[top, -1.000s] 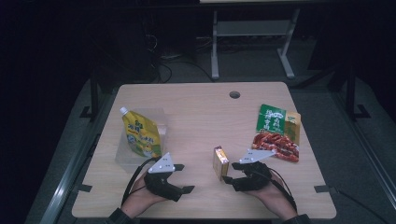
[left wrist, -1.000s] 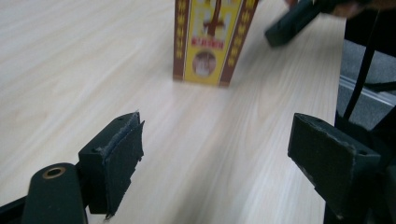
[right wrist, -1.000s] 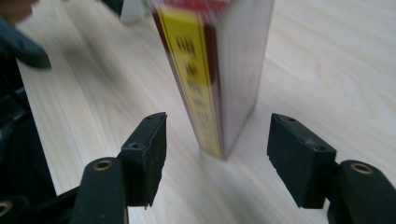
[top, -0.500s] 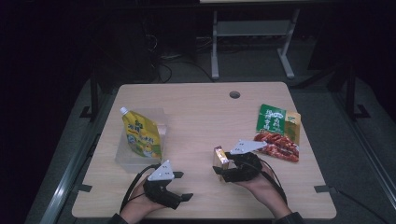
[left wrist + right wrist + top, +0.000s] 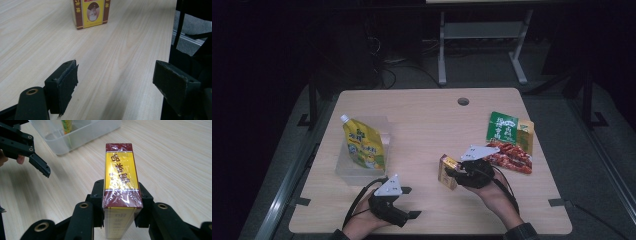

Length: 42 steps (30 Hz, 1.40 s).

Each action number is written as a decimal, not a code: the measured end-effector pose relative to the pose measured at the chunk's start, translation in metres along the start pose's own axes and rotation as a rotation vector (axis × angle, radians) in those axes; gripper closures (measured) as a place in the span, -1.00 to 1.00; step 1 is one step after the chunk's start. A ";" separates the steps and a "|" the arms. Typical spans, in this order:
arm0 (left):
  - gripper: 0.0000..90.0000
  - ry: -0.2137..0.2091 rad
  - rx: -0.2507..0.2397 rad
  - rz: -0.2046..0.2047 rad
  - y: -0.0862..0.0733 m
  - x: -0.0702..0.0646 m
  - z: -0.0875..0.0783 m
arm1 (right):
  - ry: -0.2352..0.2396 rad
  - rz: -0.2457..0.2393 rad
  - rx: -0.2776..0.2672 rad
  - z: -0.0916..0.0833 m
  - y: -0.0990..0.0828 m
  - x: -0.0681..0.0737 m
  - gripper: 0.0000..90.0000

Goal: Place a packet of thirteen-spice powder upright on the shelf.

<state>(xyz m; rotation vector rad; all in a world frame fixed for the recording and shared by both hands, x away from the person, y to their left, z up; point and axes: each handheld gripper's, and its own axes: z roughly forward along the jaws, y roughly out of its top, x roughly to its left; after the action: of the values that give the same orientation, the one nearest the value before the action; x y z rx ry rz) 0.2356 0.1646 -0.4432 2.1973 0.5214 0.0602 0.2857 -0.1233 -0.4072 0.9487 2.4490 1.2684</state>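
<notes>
The right gripper (image 5: 451,173) pinches a small yellow and dark red box wrapped in shiny clear film (image 5: 121,176). Its jaws have just been closing, and now the two black pads press on both sides of the box. In the right gripper view the box stands up between them, with its top end pointing away across the light wooden table (image 5: 427,125). In the high view the box (image 5: 447,171) is near the middle of the table's front half, just left of the right hand (image 5: 489,187).

The left gripper (image 5: 412,202) is near the front edge of the table, well apart from the box. Its jaws are spread wide with just bare table between them. In the left gripper view the box (image 5: 91,13) shows farther off on the wood.

A clear plastic tub (image 5: 362,167) sits on the left side of the table. A yellow pouch with a white spout (image 5: 363,143) lies on it. On the right side lies a green and red snack bag (image 5: 508,141), just beside the right gripper's grey plate.
</notes>
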 end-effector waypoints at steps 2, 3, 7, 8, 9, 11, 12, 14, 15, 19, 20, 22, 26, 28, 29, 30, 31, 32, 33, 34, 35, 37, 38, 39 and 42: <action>-0.57 -0.005 0.005 0.009 0.000 0.000 0.001 | 0.013 0.000 0.001 0.000 0.000 -0.003 0.49; -0.57 -0.006 0.006 0.010 0.000 0.000 0.001 | 0.018 -0.006 0.001 0.000 0.000 -0.003 0.49; -0.57 -0.009 0.010 0.008 0.000 -0.001 0.002 | 0.041 -0.043 0.001 -0.001 0.001 -0.007 0.50; -0.57 -0.010 0.011 0.009 0.000 -0.001 0.002 | 0.045 -0.049 0.004 -0.001 0.002 -0.008 0.50; -0.57 -0.010 0.010 0.012 0.000 -0.001 0.002 | 0.048 -0.058 -0.002 -0.001 0.003 -0.009 0.50; -0.57 -0.011 0.007 0.014 0.000 -0.001 0.003 | 0.060 -0.072 -0.007 -0.002 0.006 -0.010 0.50; -0.57 -0.012 0.005 0.011 0.000 -0.001 0.003 | 0.062 -0.076 -0.010 -0.003 0.007 -0.011 0.50; -0.57 -0.013 0.009 0.014 0.000 -0.001 0.003 | 0.077 -0.086 -0.019 -0.004 0.010 -0.012 0.50; -0.57 -0.014 0.012 0.017 0.000 -0.002 0.003 | 0.087 -0.094 -0.024 -0.005 0.012 -0.012 0.50; -0.58 -0.017 0.018 0.028 0.000 -0.003 0.004 | 0.110 -0.121 -0.042 -0.006 0.020 -0.014 0.50; -0.58 -0.018 0.018 0.028 0.000 -0.003 0.004 | 0.118 -0.126 -0.049 -0.005 0.023 -0.014 0.50; -0.58 -0.019 0.019 0.028 0.000 -0.003 0.004 | 0.130 -0.132 -0.052 -0.005 0.028 -0.013 0.50; -0.59 -0.023 0.018 0.039 0.001 -0.005 0.003 | 0.158 -0.149 -0.076 -0.003 0.039 -0.014 0.50; -0.59 -0.026 0.014 0.044 0.001 -0.005 0.004 | 0.165 -0.160 -0.082 -0.002 0.044 -0.013 0.50; -0.59 -0.029 0.015 0.042 0.001 -0.005 0.005 | 0.172 -0.163 -0.085 -0.002 0.048 -0.013 0.50; -0.59 -0.034 0.014 0.035 0.001 -0.006 0.006 | 0.177 -0.169 -0.091 -0.001 0.051 -0.013 0.50; -0.59 -0.041 0.021 0.043 0.001 -0.006 0.007 | 0.185 -0.170 -0.095 0.000 0.053 -0.013 0.50; -0.59 -0.039 0.027 0.060 0.001 -0.007 0.007 | 0.194 -0.171 -0.098 0.001 0.057 -0.012 0.50; -0.59 -0.046 0.042 0.060 0.001 -0.008 0.008 | 0.198 -0.182 -0.104 0.002 0.061 -0.012 0.50; -0.59 -0.048 0.045 0.067 0.002 -0.008 0.008 | 0.206 -0.190 -0.110 0.004 0.065 -0.012 0.50; -0.59 -0.051 0.034 0.062 0.002 -0.010 0.009 | 0.216 -0.194 -0.113 0.005 0.068 -0.011 0.50; -0.60 -0.056 0.033 0.068 0.002 -0.011 0.009 | 0.230 -0.202 -0.114 0.008 0.074 -0.009 0.50; -0.60 -0.058 0.035 0.068 0.002 -0.012 0.009 | 0.245 -0.214 -0.118 0.011 0.079 -0.007 0.50; -0.60 -0.060 0.034 0.073 0.002 -0.012 0.010 | 0.253 -0.219 -0.120 0.012 0.081 -0.006 0.50; -0.60 -0.067 0.041 0.080 0.002 -0.014 0.011 | 0.276 -0.239 -0.112 0.018 0.092 -0.001 0.50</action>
<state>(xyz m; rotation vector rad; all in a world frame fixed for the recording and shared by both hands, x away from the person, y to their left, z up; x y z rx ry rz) 0.2263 0.1499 -0.4465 2.2520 0.4011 0.0184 0.3351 -0.0737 -0.3451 0.4607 2.5617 1.5135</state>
